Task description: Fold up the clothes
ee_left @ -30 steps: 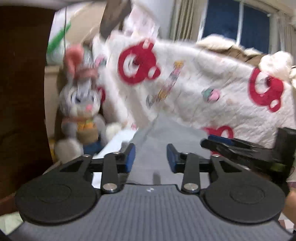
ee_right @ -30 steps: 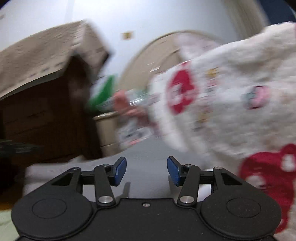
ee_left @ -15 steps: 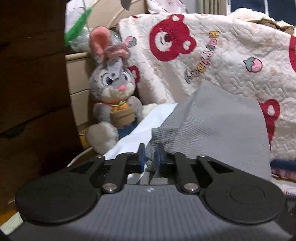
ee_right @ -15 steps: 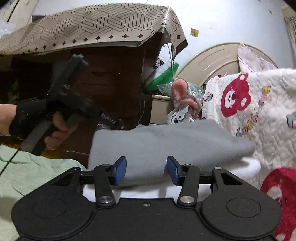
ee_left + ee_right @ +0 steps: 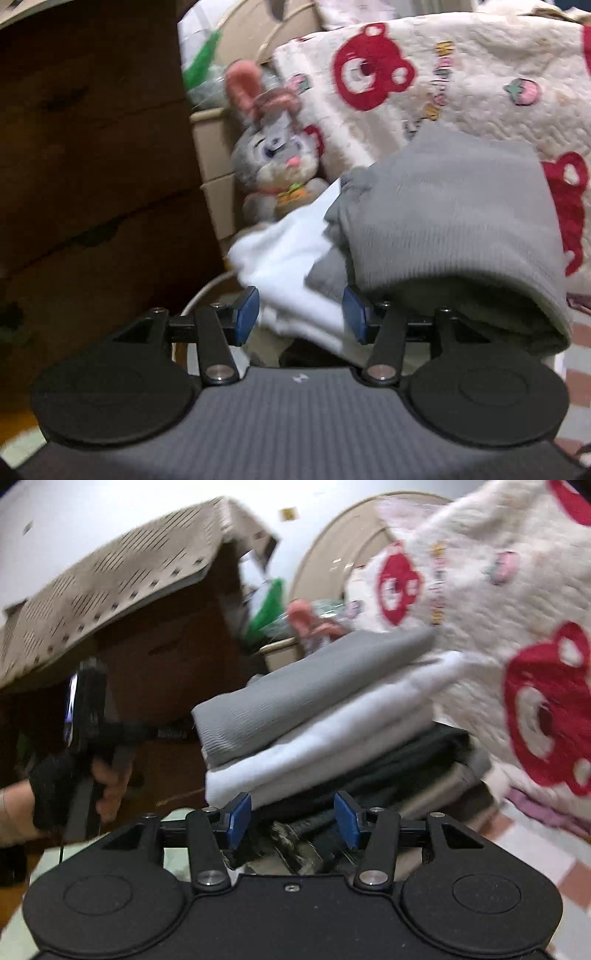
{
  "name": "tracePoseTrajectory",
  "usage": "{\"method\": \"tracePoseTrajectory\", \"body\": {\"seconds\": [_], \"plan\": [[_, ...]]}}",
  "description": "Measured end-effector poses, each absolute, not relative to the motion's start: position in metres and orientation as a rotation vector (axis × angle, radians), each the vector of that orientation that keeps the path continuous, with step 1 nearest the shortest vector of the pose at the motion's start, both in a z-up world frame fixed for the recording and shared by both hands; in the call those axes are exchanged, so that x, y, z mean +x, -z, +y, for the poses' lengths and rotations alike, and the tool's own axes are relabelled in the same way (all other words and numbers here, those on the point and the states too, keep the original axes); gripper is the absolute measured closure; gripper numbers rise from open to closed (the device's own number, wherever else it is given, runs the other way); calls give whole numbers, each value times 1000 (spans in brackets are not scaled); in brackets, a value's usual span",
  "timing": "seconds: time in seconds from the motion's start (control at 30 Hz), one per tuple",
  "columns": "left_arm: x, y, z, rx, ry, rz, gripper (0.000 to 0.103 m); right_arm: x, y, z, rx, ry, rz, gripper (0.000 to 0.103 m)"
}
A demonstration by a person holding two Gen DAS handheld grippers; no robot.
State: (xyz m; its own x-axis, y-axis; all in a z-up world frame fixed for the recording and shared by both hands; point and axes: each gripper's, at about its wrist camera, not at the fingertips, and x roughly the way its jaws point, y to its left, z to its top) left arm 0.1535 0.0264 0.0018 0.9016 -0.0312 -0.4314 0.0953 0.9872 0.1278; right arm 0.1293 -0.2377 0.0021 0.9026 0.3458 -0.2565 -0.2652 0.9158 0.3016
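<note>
- Half a second back the left tongs point(image 5: 300, 314) were pinched shut on the near edge of the folded grey knit garment point(image 5: 461, 218); now their jaws are opening and have let it go, with the white folded cloth point(image 5: 291, 266) showing between them, untouched as far as I can tell.
- Right tongs point(image 5: 291, 818) stand partly open and hold nothing; they sit low in front of the pile.
- That grey garment lies on top of the stack, on the white cloth, against the cream quilted blanket with red bears point(image 5: 461, 77).
- Judging by its sag, it is soft, light and limp; I would grip it at a doubled edge or corner, since one layer would slip loose.
- Only the right view shows the stack's layers, with dark folded clothes point(image 5: 388, 764) beneath, and the person's gloved hand point(image 5: 55, 786); only the left view shows the grey plush rabbit point(image 5: 273, 155).
</note>
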Motion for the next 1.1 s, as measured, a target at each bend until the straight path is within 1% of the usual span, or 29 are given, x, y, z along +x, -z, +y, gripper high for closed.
{"method": "tracePoseTrajectory", "body": {"seconds": [0.03, 0.07, 0.1, 0.17, 0.3, 0.37, 0.43, 0.5, 0.7, 0.73, 0.77, 0.83, 0.9, 1.03, 1.1], "plan": [[146, -2, 22, 141, 72, 446, 51, 123, 0, -241, 277, -303, 310, 47], [139, -3, 19, 135, 78, 448, 47, 116, 1, -243, 285, -285, 309, 46], [132, -3, 15, 129, 84, 451, 44, 111, 1, -245, 282, -263, 312, 45], [113, -5, 0, 122, 123, 460, 34, 100, 1, -248, 277, -221, 317, 43], [73, -5, -37, 130, 215, 479, 25, 77, -1, -252, 270, -177, 315, 37], [56, -3, -56, 149, 251, 473, 14, 67, -5, -253, 286, -174, 316, 36], [41, 1, -72, 166, 286, 464, 6, 56, -8, -251, 287, -171, 316, 35], [33, 9, -86, 187, 322, 461, 6, 45, -9, -249, 277, -168, 319, 33], [4, 36, -114, 231, 298, 538, 6, 13, -2, -244, 271, -119, 357, 32], [-4, 38, -116, 240, 283, 543, 5, 7, -1, -244, 274, -114, 363, 32], [-11, 40, -118, 247, 268, 548, 2, 1, 1, -244, 278, -109, 368, 31], [-23, 42, -120, 272, 266, 564, 0, -11, 3, -245, 284, -98, 379, 29], [-32, 44, -123, 308, 270, 574, 0, -21, 8, -246, 274, -93, 398, 23], [-49, 46, -128, 299, 236, 581, 0, -41, 13, -248, 243, -48, 439, 22], [-56, 50, -129, 277, 230, 622, 0, -53, 14, -250, 252, -43, 440, 22]]}}
